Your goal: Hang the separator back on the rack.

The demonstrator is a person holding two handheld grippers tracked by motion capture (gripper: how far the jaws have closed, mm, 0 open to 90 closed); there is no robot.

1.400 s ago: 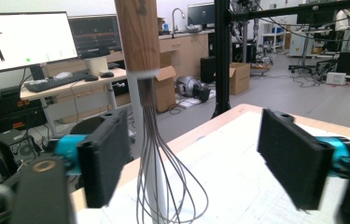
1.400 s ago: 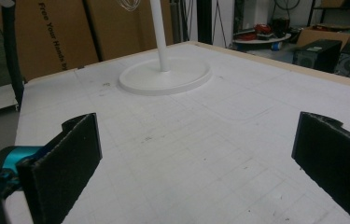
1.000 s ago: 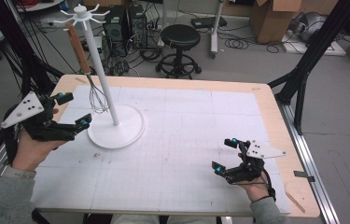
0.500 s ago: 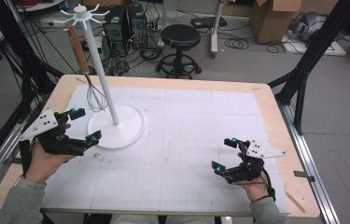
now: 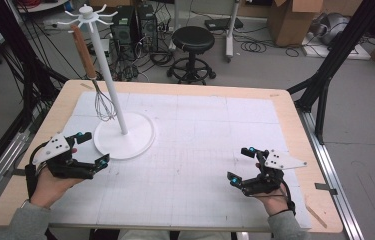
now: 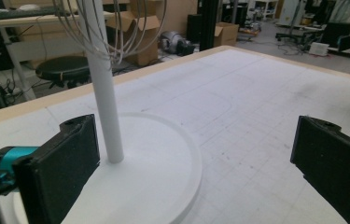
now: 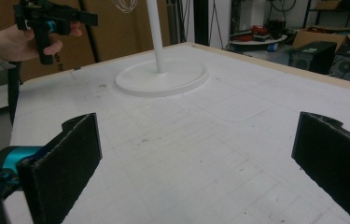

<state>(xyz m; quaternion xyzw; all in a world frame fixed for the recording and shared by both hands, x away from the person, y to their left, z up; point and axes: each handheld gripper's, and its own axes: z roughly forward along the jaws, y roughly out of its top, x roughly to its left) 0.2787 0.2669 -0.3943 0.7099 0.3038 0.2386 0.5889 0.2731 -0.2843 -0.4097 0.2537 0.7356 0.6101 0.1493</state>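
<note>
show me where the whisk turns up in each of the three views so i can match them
High view: the whisk hangs from the stand's top hooks, upper left, wooden handle up, wires beside the pole.
Left gripper view: its wire loops hang at top left, around the pole.
Right gripper view: a bit of its wires at the top edge, left of the pole.
Shared landmark: the stand's round white base.

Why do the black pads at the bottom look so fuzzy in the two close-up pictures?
In the left gripper view the pads sit too near the lens to be sharp, while the white stand behind looks clearer; the right gripper view's pads blur likewise. The high view is evenly lit, with soft shadows.
</note>
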